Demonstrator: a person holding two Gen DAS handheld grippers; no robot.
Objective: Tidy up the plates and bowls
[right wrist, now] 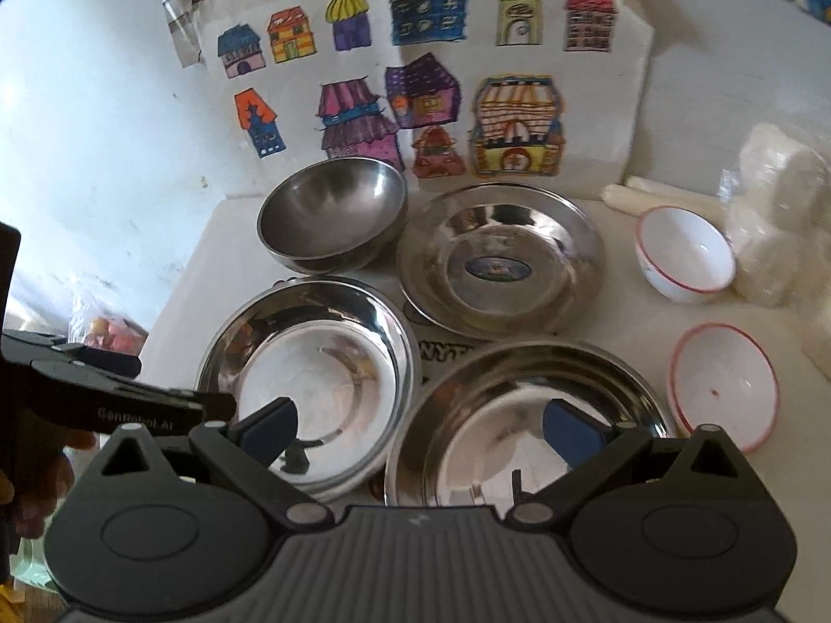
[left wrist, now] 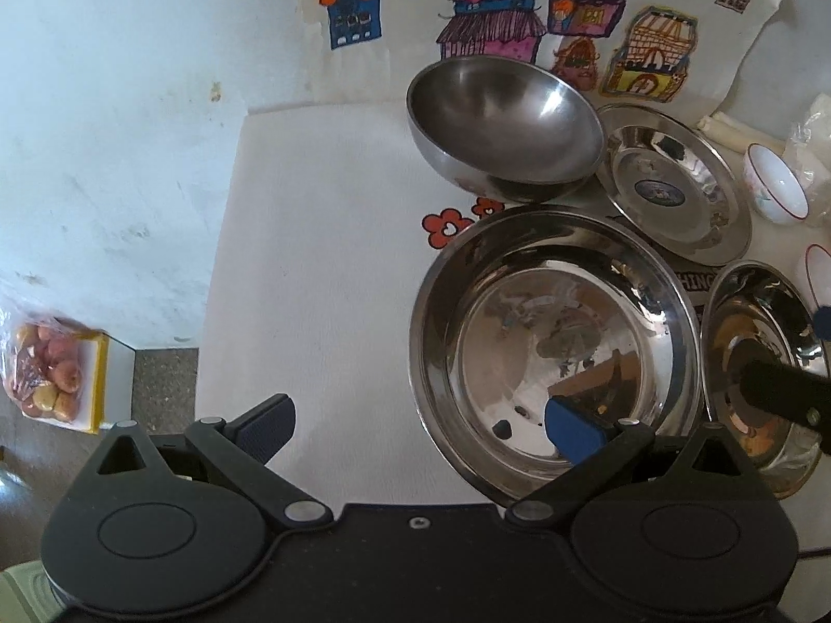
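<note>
Steel dishes crowd a white cloth [right wrist: 613,311]: a deep bowl [right wrist: 332,218] tilted toward the camera at the back left, a labelled plate [right wrist: 498,259] beside it, two wide pans [right wrist: 311,363] [right wrist: 519,415] nearest, all mouths up. Two white bowls [right wrist: 685,254] [right wrist: 722,384] sit right. The left gripper [left wrist: 415,428] and right gripper [right wrist: 420,428] both hang with fingers spread, holding nothing.

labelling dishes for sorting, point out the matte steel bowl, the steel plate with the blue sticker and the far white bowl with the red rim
matte steel bowl [right wrist: 332,207], right wrist view, inner wall
steel plate with blue sticker [right wrist: 561,228], right wrist view, inner slope
far white bowl with red rim [right wrist: 685,252], right wrist view, inside
</note>
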